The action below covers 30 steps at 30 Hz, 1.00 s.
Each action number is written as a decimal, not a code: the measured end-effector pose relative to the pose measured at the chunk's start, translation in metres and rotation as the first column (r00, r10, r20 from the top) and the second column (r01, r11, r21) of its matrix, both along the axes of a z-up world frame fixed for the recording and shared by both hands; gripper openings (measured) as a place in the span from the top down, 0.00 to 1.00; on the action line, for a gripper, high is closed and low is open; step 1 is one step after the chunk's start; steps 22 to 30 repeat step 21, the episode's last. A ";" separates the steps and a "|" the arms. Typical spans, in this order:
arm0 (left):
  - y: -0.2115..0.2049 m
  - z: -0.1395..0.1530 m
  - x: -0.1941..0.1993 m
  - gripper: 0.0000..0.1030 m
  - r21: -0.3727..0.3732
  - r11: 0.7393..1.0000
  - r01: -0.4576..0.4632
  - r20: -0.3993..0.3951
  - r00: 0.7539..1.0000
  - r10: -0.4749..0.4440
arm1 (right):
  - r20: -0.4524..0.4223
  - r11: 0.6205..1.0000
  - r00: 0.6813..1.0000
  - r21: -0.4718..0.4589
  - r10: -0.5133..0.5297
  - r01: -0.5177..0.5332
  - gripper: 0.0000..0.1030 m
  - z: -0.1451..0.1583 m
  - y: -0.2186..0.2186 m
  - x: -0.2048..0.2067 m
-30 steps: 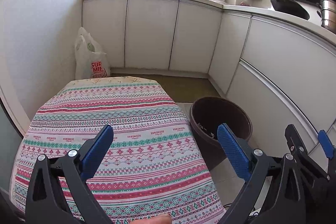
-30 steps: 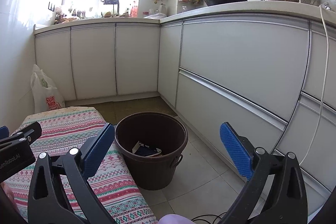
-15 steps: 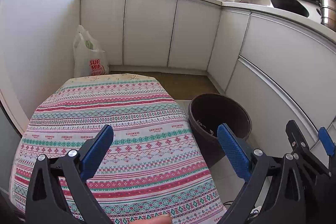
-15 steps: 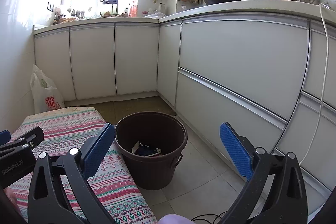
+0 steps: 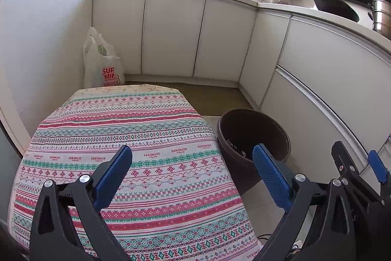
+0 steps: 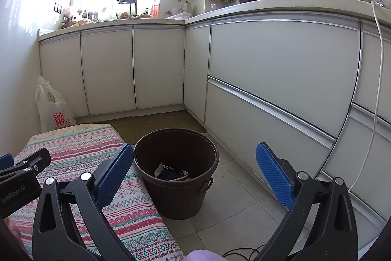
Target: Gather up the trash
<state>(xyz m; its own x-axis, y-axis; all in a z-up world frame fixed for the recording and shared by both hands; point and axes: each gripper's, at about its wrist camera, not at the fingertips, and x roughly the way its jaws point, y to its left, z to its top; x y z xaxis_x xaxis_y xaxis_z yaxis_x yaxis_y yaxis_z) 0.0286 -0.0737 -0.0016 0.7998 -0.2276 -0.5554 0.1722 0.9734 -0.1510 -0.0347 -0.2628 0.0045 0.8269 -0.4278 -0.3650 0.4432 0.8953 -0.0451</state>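
Both sets of fingers are spread wide and empty. From my right gripper (image 6: 193,177) the brown bin (image 6: 176,192) sits dead ahead and low, trash box (image 6: 171,171) at the bottom; left gripper (image 5: 193,177) hangs over the bare patterned tabletop (image 5: 122,129), bin off right.

- Red lettering on the plastic bag (image 5: 102,65) is cut short by the cloth-covered table (image 5: 127,129).
- Items inside the brown bin (image 6: 176,163) are too dark to identify.

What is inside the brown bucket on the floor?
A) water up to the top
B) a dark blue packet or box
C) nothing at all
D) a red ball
B: the right wrist view shows a dark blue packet lying at the bottom of the brown bucket.
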 end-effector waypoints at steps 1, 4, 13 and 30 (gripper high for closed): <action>-0.001 0.000 -0.001 0.09 0.007 1.000 0.005 0.008 1.000 -0.005 | 0.000 1.000 1.000 0.001 0.000 0.000 0.07 0.000 -0.001 0.000; -0.005 0.001 -0.003 0.18 0.023 1.000 0.022 0.031 0.999 -0.023 | -0.001 1.000 1.000 0.007 -0.002 0.002 0.07 -0.001 -0.001 0.000; -0.012 -0.001 -0.005 0.20 0.035 0.997 0.067 0.038 0.997 -0.068 | -0.002 1.000 1.000 0.015 -0.010 0.010 0.07 -0.002 -0.003 -0.001; -0.010 0.002 -0.005 0.09 0.023 0.999 0.037 0.028 0.999 -0.037 | -0.003 1.000 1.000 0.012 -0.012 0.012 0.07 -0.003 -0.003 -0.002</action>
